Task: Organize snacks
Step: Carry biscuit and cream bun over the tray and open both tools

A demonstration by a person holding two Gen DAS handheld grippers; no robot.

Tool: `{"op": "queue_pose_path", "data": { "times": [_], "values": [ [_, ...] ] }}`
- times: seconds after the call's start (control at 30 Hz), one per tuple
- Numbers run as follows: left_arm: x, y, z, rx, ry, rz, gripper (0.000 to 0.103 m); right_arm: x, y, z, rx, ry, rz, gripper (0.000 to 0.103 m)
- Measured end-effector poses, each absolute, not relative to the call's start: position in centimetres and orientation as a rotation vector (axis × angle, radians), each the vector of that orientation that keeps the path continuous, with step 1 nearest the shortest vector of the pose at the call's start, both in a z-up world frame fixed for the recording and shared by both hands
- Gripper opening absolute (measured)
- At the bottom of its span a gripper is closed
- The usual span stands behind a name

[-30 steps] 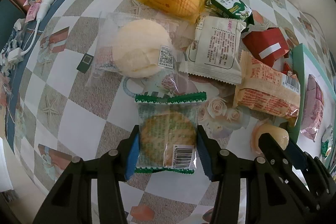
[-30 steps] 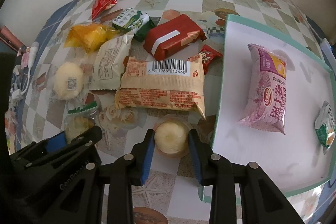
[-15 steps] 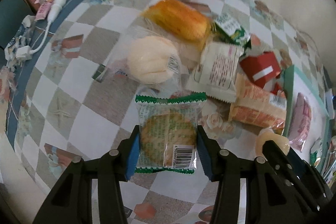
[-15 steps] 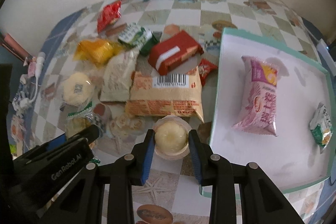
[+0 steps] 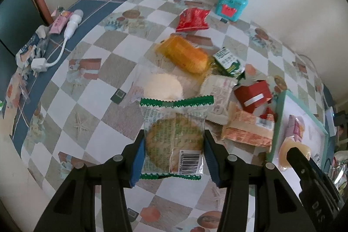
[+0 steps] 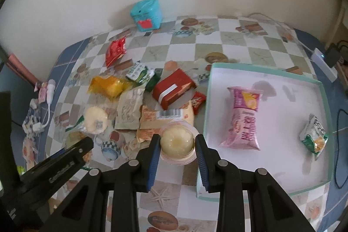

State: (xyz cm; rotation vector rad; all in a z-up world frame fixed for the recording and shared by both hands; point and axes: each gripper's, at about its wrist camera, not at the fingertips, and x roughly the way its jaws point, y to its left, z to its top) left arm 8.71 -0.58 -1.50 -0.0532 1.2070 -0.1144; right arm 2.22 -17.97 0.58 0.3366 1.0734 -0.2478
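Observation:
My left gripper is shut on a clear green-edged cracker packet, held above the checkered table. In the right wrist view my right gripper is shut on a round jelly cup, lifted near the left edge of the teal-rimmed white tray. A pink snack bag and a small green packet lie in that tray. Left of the tray sits a pile of snacks: a red box, an orange bag with a barcode, a beige packet, a round white cake.
A teal box with a red mouth stands by the back wall. A red packet, a yellow cake pack and a green biscuit pack lie behind the pile. A white cable and small items rest on the blue table border at the left.
Both grippers have risen with their snacks still held; the table and snack pile look smaller and farther, and more of the back wall shows.

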Motion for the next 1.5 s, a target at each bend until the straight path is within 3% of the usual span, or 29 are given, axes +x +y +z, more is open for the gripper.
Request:
{"op": "queue_pose_path", "data": {
  "times": [0.7,1.0,1.5],
  "values": [
    [4.0,-13.8,2.6,0.109,1.156,-0.364,0.052,-5.4,-31.9,3.9,0.555,0.927,-0.61,0.034],
    [0.1,-20.7,0.0,0.272,1.169,-0.498,0.052,-8.3,-35.9,3.1,0.607,0.933,-0.735,0.035],
    [-0.4,-22.9,-5.0,0.337,1.264,-0.518,0.052,-7.1,-35.5,-1.2,0.632,1.071,-0.713,0.035]
  ]
}}
